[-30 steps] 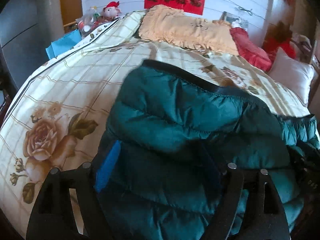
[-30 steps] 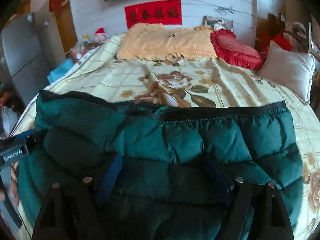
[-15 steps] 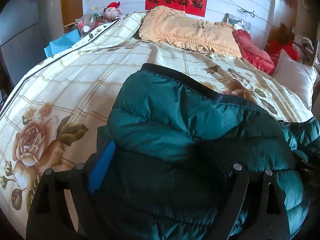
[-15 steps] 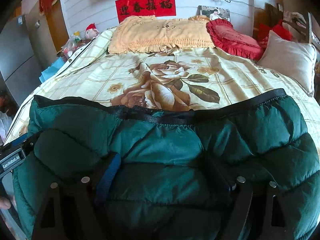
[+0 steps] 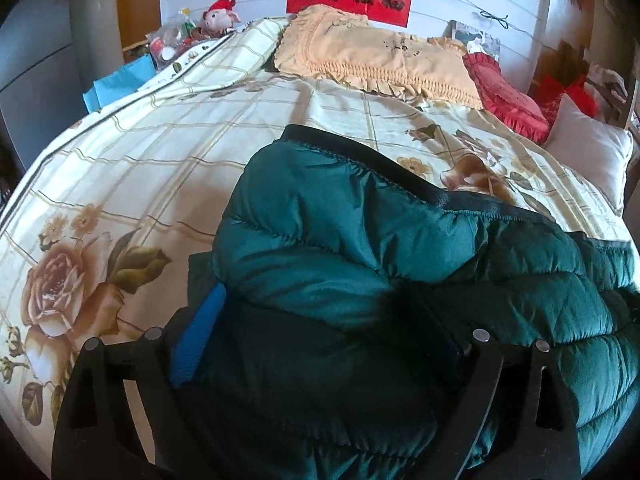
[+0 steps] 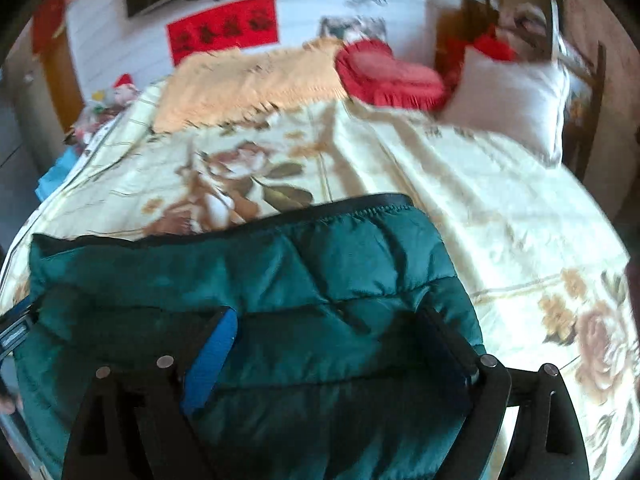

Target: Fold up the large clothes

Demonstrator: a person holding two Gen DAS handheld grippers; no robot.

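Both tools have just been opening over the green padded jacket (image 5: 400,280), which lies between their fingers. The left tool (image 5: 316,344) has sunk a little toward the jacket's left end. The right tool (image 6: 332,352) has swung sideways to the jacket's right end — bare bedspread (image 6: 500,220) now shows beside its right finger — and its view is blurred.

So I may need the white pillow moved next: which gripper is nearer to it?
Right. The right gripper is over the green jacket's end on the white pillow's side; the left gripper is over the jacket's opposite end, farther away.
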